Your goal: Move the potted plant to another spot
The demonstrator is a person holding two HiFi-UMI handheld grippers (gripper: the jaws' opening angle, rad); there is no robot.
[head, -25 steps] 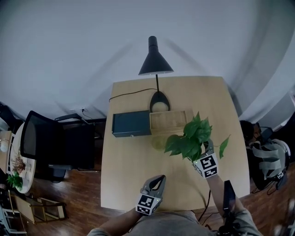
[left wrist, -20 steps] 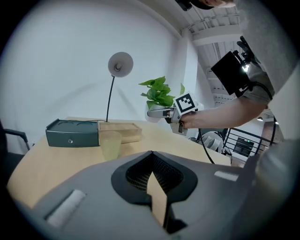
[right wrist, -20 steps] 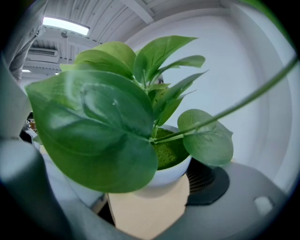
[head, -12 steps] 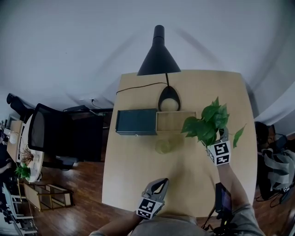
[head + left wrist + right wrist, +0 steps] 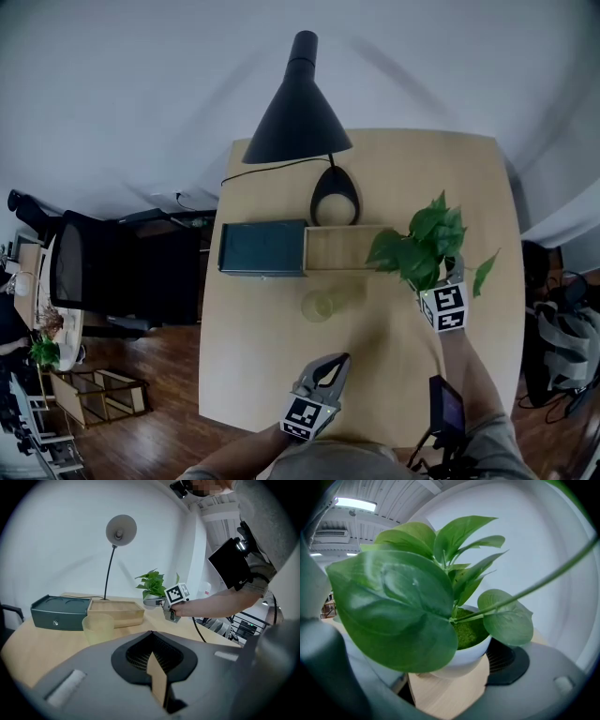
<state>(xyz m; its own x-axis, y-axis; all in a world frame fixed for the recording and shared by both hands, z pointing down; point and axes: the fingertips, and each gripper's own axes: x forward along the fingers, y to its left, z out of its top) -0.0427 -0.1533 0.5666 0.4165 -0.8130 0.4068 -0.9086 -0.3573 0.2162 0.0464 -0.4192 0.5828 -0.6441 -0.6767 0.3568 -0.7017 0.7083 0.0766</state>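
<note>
Head view: wooden tray (image 5: pixel 345 248) taken as reference, lying crosswise near the middle of the light wood table (image 5: pixel 253 375). Dark green box (image 5: pixel 262 247) butts against the tray's left end. Base of the black desk lamp (image 5: pixel 335 197) stands just behind the tray, its shade leaning out over the table's far left part. A pale yellow-green cup (image 5: pixel 319 305) stands just in front of the tray, toward its left half and apart from it. The potted plant (image 5: pixel 422 246) is at the tray's right end, its leaves overlapping that corner. Right gripper (image 5: pixel 152 602) comes in from the near side of the tray's right end; the right gripper view shows the white pot wedged between the two jaws, which stand wide and clamp it, with the rim and green moss top just above the tan pad. Whether the pot's base touches the table cannot be told from any view. Left gripper (image 5: pixel 336 364) is well in front of the tray, near the table's near edge and pointing toward the cup; its jaws are closed together with nothing between them. A dark flat device (image 5: pixel 447 408) is strapped to the right forearm. A black office chair (image 5: pixel 80 277) stands on the wood floor, well to the left of the tray and off the table.
</note>
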